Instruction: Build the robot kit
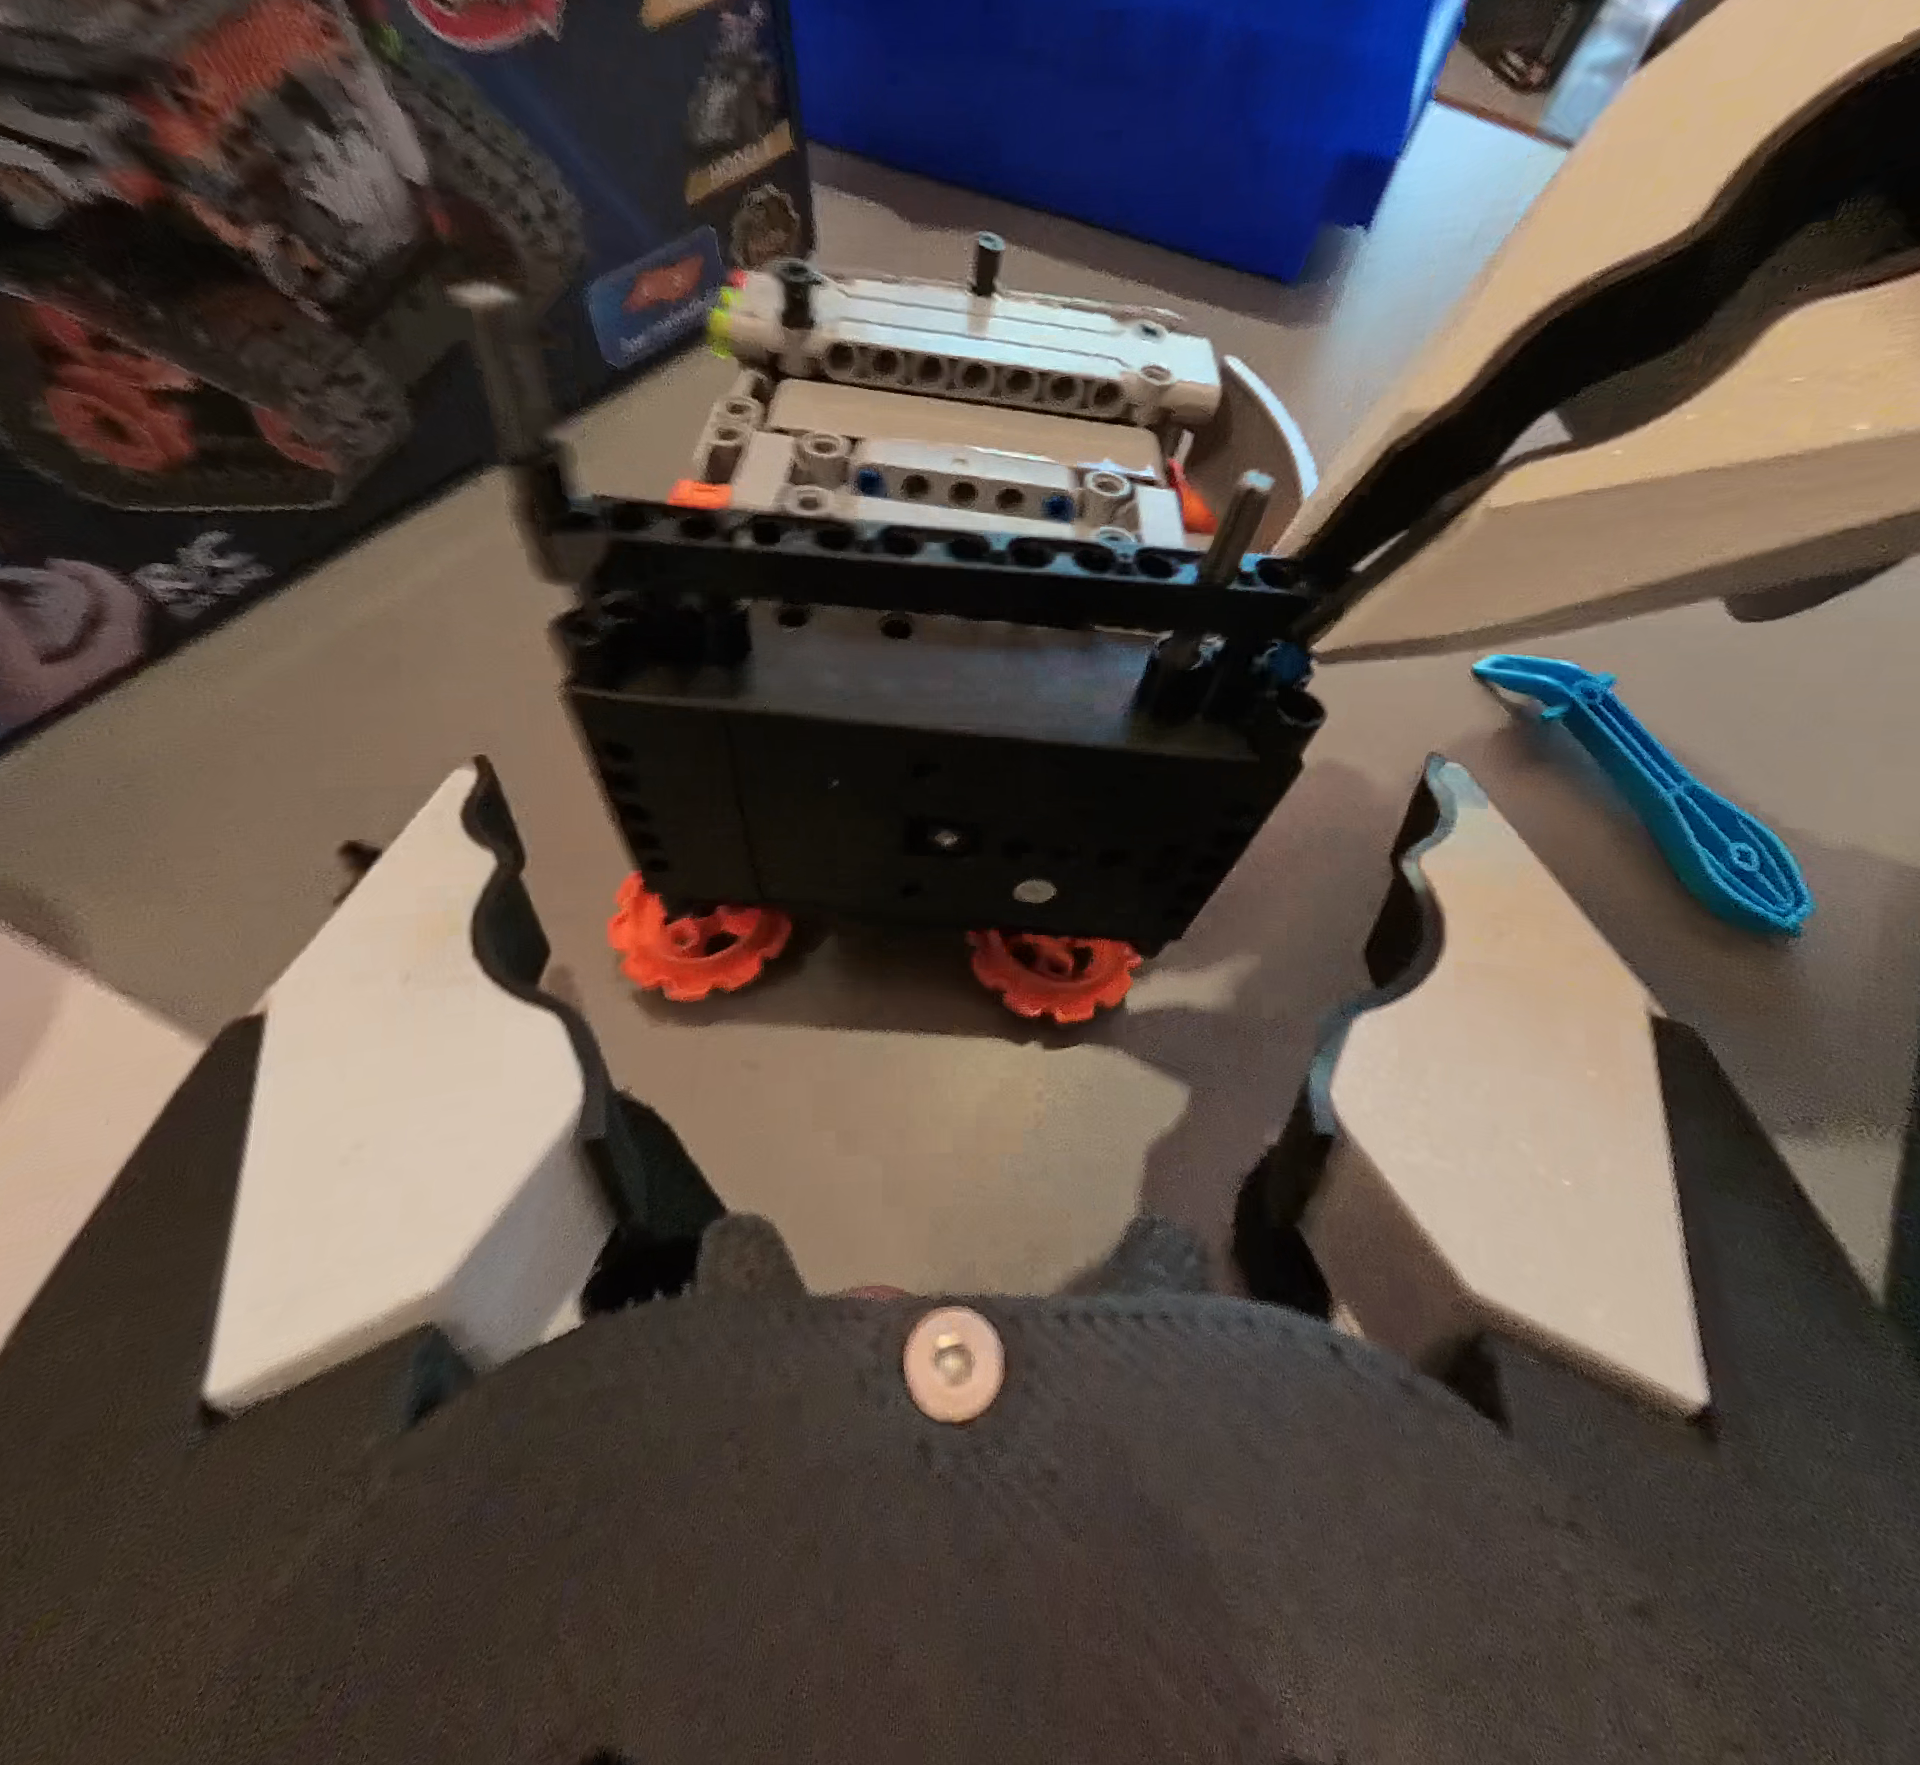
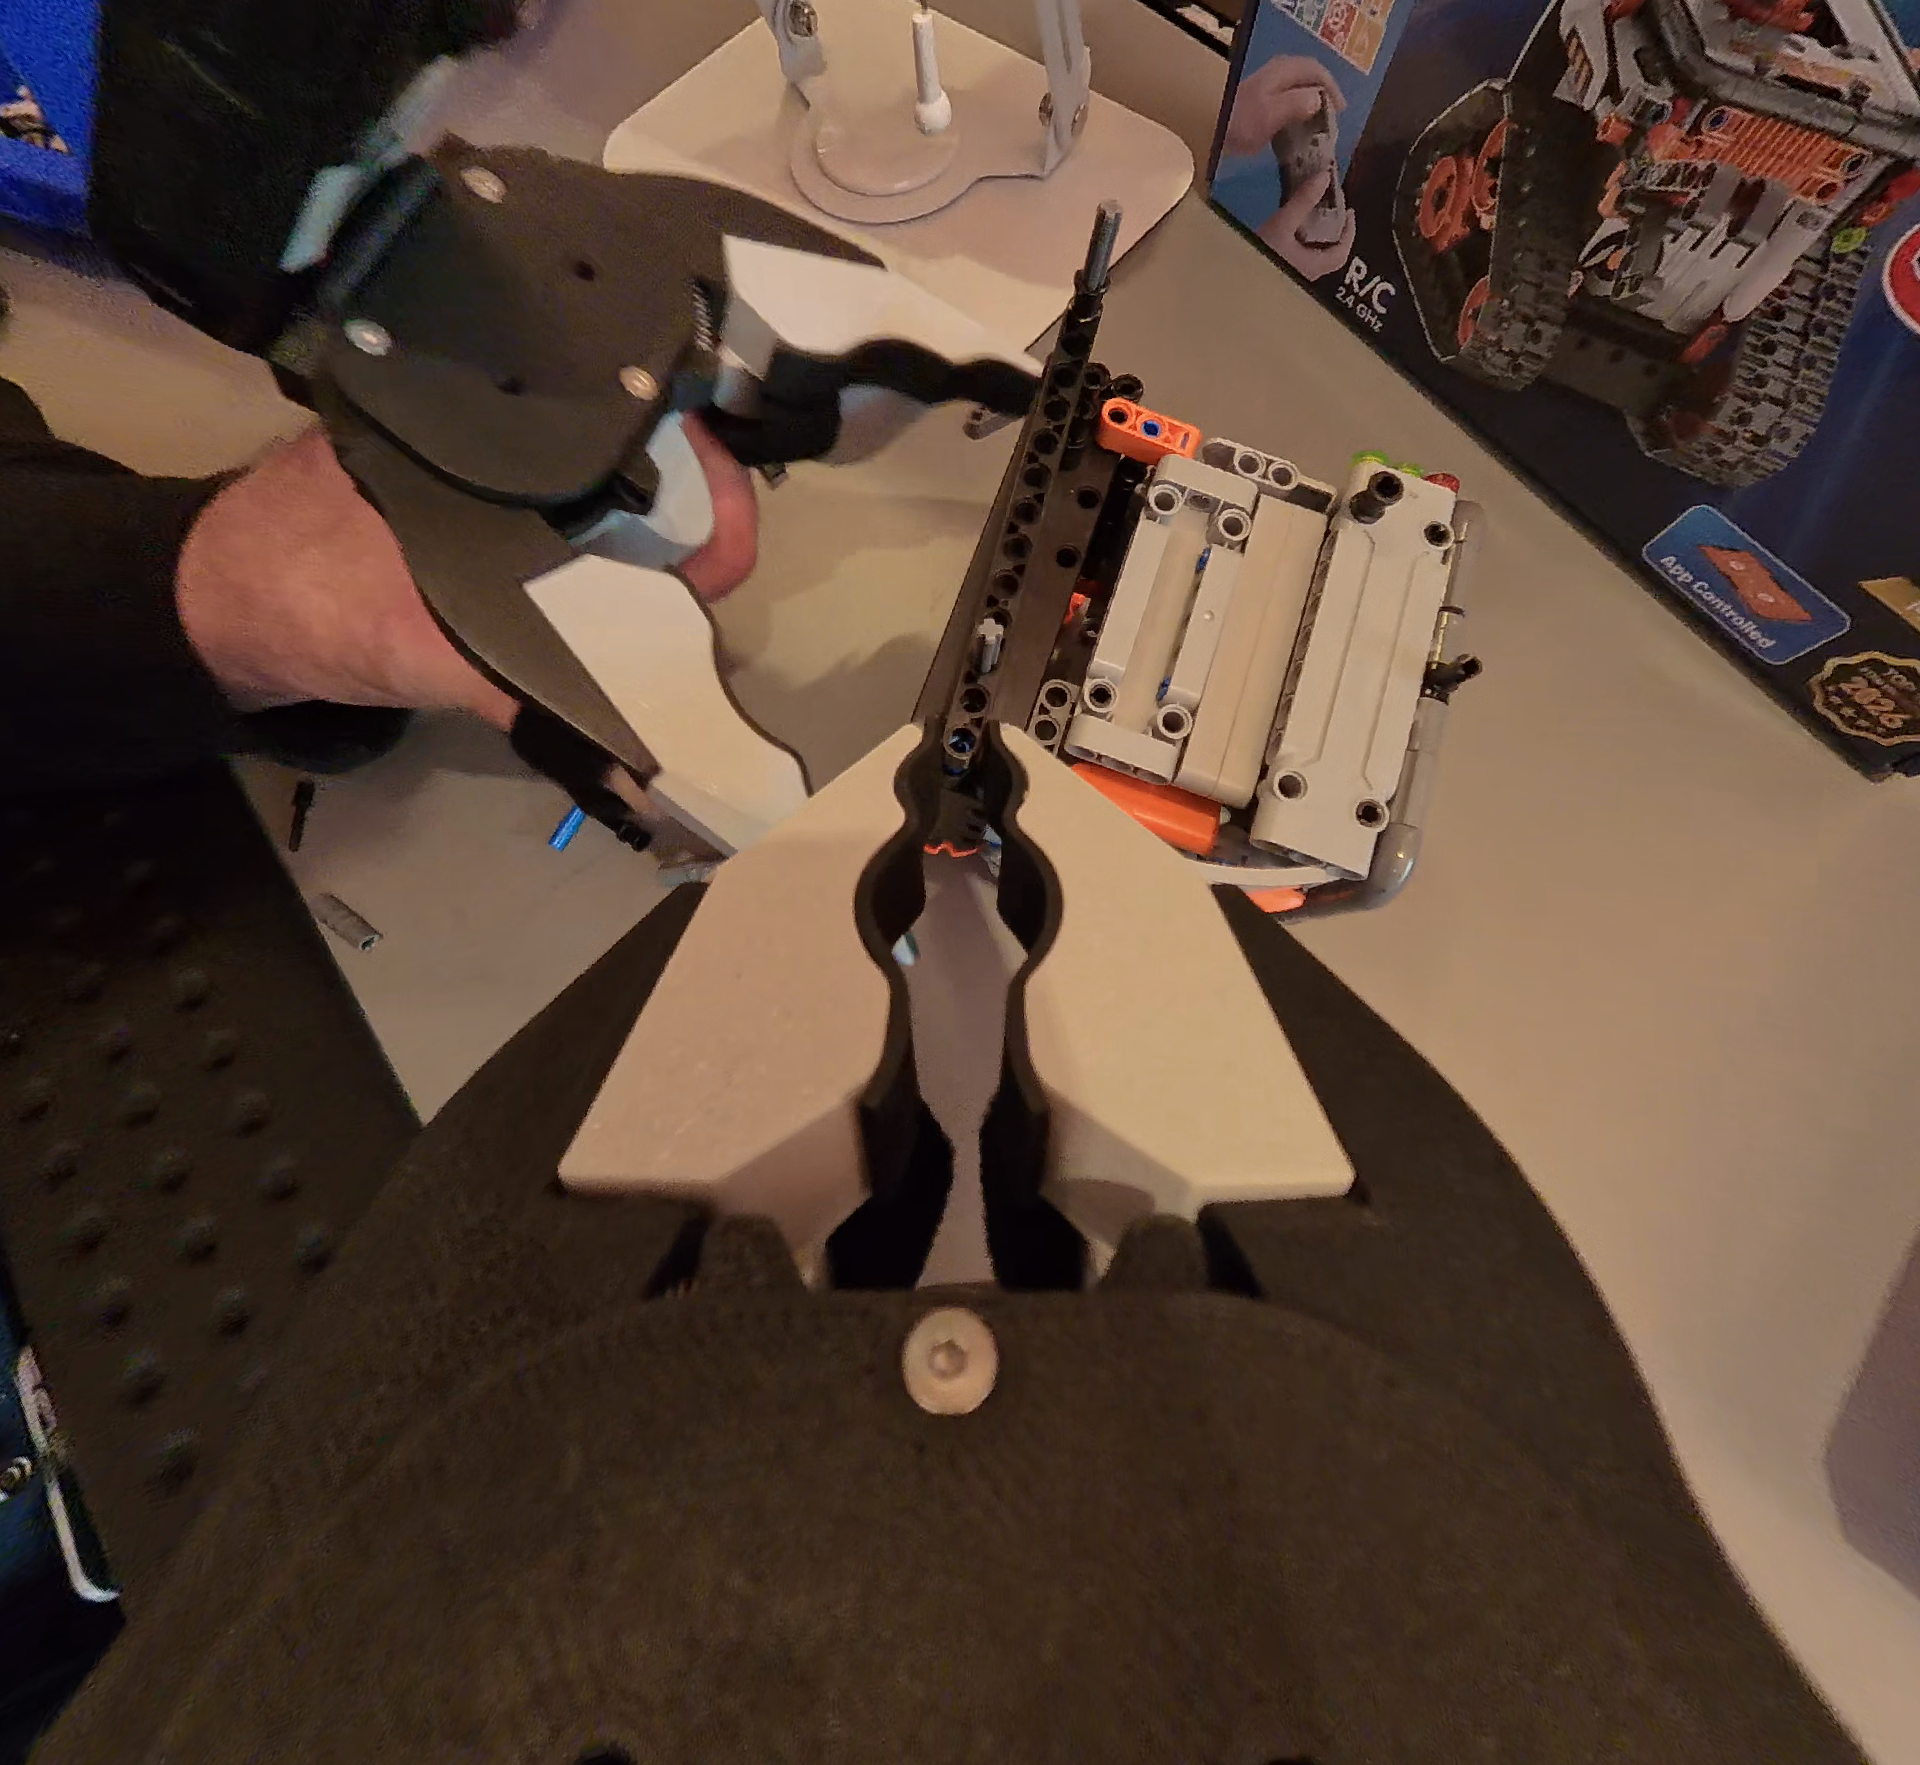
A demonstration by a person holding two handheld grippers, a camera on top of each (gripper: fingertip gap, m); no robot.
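Observation:
A brick-built model [image 1: 914, 780] stands on the grey table: a black block on two orange gears [image 1: 696, 946], with grey beams [image 1: 966, 365] on top. It also shows in the right wrist view [image 2: 1247, 635]. A long black perforated beam [image 1: 914, 562] runs along its upper edge. My right gripper [image 2: 954, 765] is shut on one end of this beam [image 2: 1029, 520]; in the left wrist view it [image 1: 1311, 598] reaches in from the upper right. My left gripper [image 1: 961, 780] is open, its fingers on either side of the black block, with nothing held. A hand holds it in the right wrist view [image 2: 883, 614].
A blue plastic tool [image 1: 1662, 801] lies on the table at the right. A printed toy box [image 1: 364, 157] [image 2: 1610, 261] and a blue box [image 1: 1091, 32] stand behind the model. A white lamp base [image 2: 904, 115], a black studded mat [image 2: 156, 1040] and small loose parts [image 2: 566, 827] lie nearby. About 6 cm separates my left fingertips from my right.

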